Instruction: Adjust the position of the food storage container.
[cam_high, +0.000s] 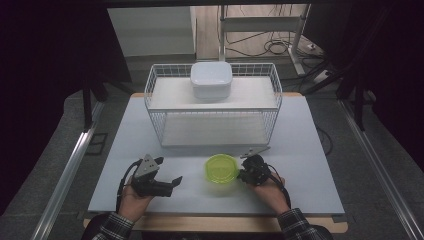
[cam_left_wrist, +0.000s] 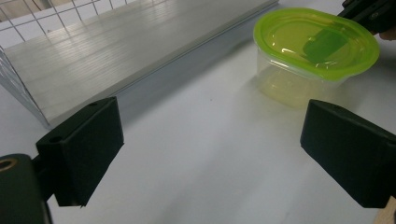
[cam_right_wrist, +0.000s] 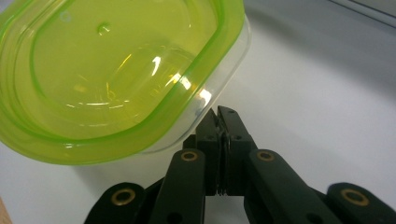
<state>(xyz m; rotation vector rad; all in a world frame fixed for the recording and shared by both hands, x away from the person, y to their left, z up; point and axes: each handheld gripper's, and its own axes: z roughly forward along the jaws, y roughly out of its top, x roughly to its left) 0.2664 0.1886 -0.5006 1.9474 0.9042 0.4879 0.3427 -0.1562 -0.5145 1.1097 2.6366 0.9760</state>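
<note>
Sitting on the white table (cam_high: 310, 150), near its front edge and between the two grippers: clear container (cam_high: 221, 169) with green lid (cam_left_wrist: 315, 41) still on. No brand, label or writing legible on lid or tub; only a small moulded dimple showing in the lid (cam_right_wrist: 112, 74) from the right gripper view.

Resting at the container's right side: right gripper (cam_right_wrist: 218, 116), jaws pressed together with nothing between them, tips just touching or just short of the tub wall under the lid rim; cannot tell which.

Lying to the left, apart from the container: left gripper (cam_left_wrist: 210, 154), jaws spread wide, empty, pointing toward the tub.

Standing behind on the table: white wire rack (cam_high: 213, 102), carrying a white lidded box (cam_high: 211, 79) on its upper shelf. No markings readable there.
</note>
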